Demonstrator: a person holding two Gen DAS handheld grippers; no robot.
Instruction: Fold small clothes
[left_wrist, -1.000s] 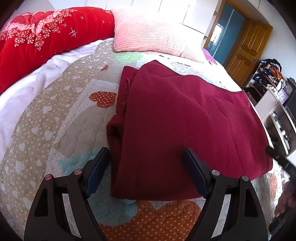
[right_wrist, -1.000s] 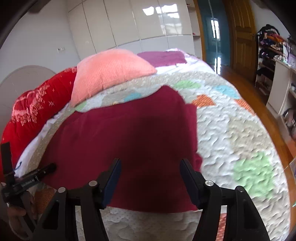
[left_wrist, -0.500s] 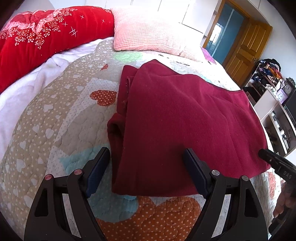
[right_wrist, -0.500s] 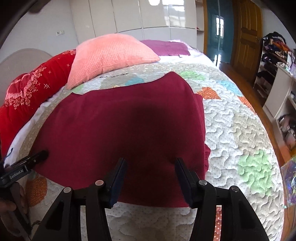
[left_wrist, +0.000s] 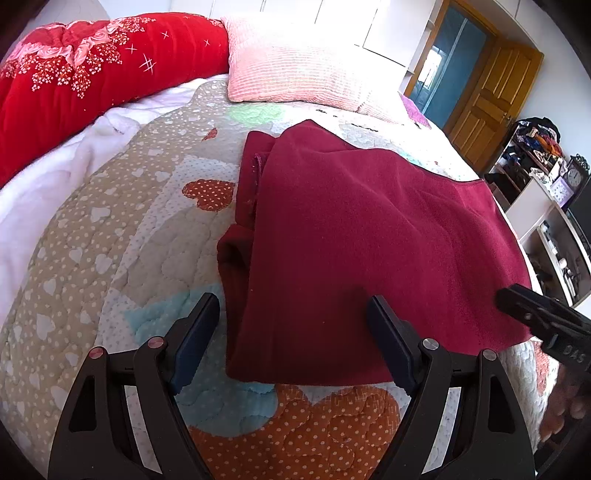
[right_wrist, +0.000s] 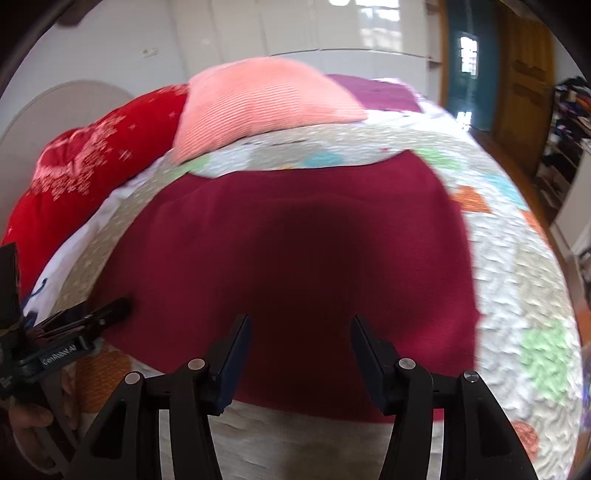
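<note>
1. Left gripper (left_wrist: 291, 339) – jaws wide apart, nothing between the pads. It hangs over the near left corner of the maroon garment (left_wrist: 369, 236); the left finger is over the bare quilt (left_wrist: 92, 251), the right finger over the cloth.
2. Right gripper (right_wrist: 299, 350) – jaws about half open, empty, over the garment's near hem towards its right end. This view is motion-blurred.
3. Maroon garment: lies flat on the quilt, already folded at least once. A bunched second layer, maybe a sleeve, pokes out along its left edge. Its far edge stops short of the pink pillow (left_wrist: 295, 74).
4. Handling (judgement): soft fleece-like knit, light, limp and not slippery. It will sag and drape when lifted, and the layers may slip apart unless pinched together. Nothing fragile.
5. Where to grip (judgement): the two near corners of the hem, one gripper each, taking all the layers, then carry them over towards the pillow side. Tuck the loose left bunch in first.
6. Beyond the garment: pink pillow, with a red floral duvet (left_wrist: 92, 62) to its left.
7. Writing: the left gripper's body, seen from the right wrist view, reads roughly "GenRobot.AI" – small and blurred. The right gripper's body, seen from the left wrist view, shows upside-down letters I can't read for sure.
</note>
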